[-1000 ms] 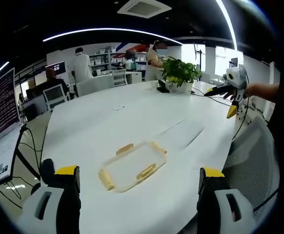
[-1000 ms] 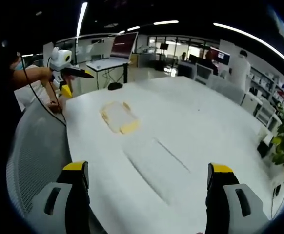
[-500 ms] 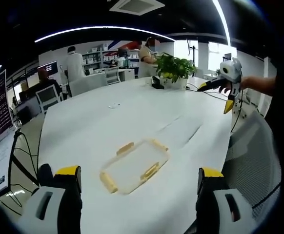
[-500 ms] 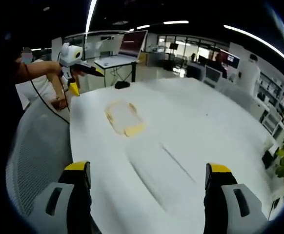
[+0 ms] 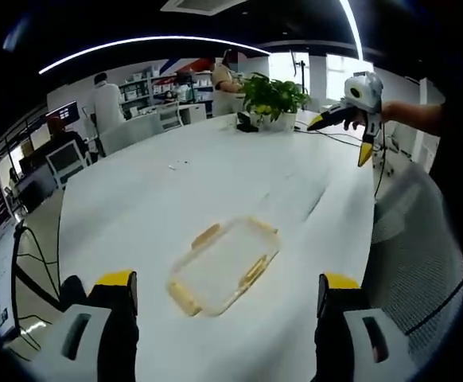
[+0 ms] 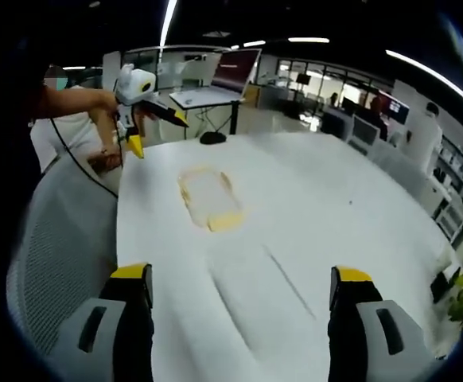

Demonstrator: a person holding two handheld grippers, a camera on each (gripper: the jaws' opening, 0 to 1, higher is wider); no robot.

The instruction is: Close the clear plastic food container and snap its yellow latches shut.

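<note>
The container [image 5: 225, 266] is seen lying on the white table [image 5: 176, 199], well apart from both tools. The left gripper [image 5: 225, 318] and right gripper [image 6: 239, 310] are held spread, empty. The approach is judged underway; the yellow latches [image 5: 253, 270] must be reached next.

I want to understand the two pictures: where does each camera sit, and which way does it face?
Left gripper view: rides on the left gripper, faces the container on the white table; right gripper and forearm show.
Right gripper view: rides on the right gripper, faces the table from another side; left gripper and arm show.
Shared: container, table.
</note>
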